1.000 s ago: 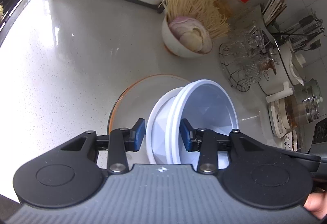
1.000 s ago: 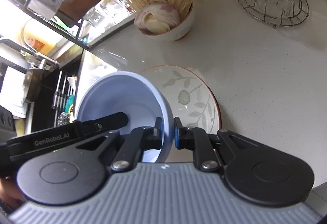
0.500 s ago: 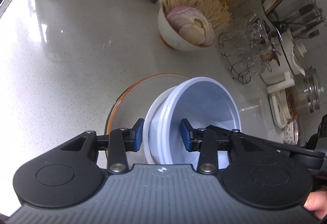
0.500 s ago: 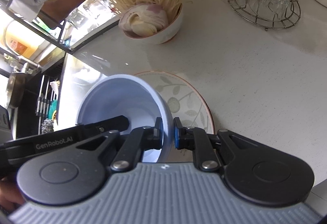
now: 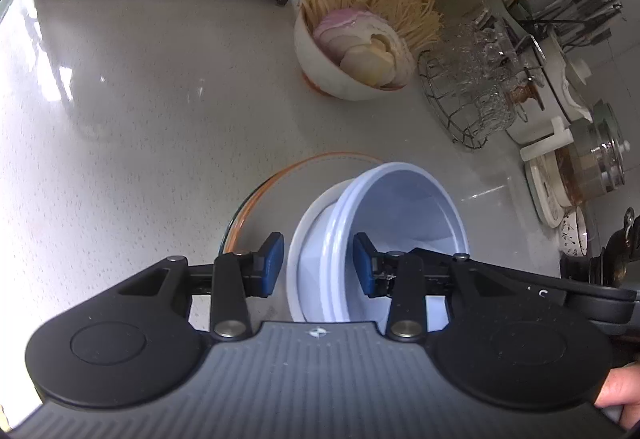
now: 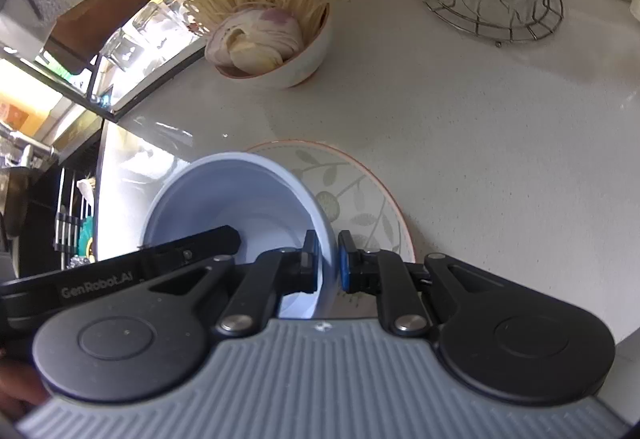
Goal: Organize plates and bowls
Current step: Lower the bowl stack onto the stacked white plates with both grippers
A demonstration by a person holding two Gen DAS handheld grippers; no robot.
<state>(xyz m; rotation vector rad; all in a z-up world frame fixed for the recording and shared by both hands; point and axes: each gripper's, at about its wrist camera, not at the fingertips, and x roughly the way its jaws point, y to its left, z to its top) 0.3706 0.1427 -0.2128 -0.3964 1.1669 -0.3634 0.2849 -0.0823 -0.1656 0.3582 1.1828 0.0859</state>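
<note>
Right wrist view: a pale blue bowl [image 6: 240,199] pinched by its rim, tilted over a leaf-patterned plate [image 6: 360,195].

The right gripper [image 6: 329,263] has its 2 blue pads closed tight on the near wall of the bowl, 1 pad inside and 1 outside. In the left wrist view the left gripper [image 5: 318,265] straddles the opposite side of the bowl [image 5: 404,207], where 2 nested rims show; its jaws stand partly apart, the right pad inside the bowl, the left pad outside with a visible gap, so no firm grip can be told. The plate [image 5: 280,179] lies on the white counter [image 5: 140,119], partly beneath the bowl. Behind stand a noodle bowl [image 5: 352,51] and a wire rack [image 5: 468,99] of glassware.
</note>
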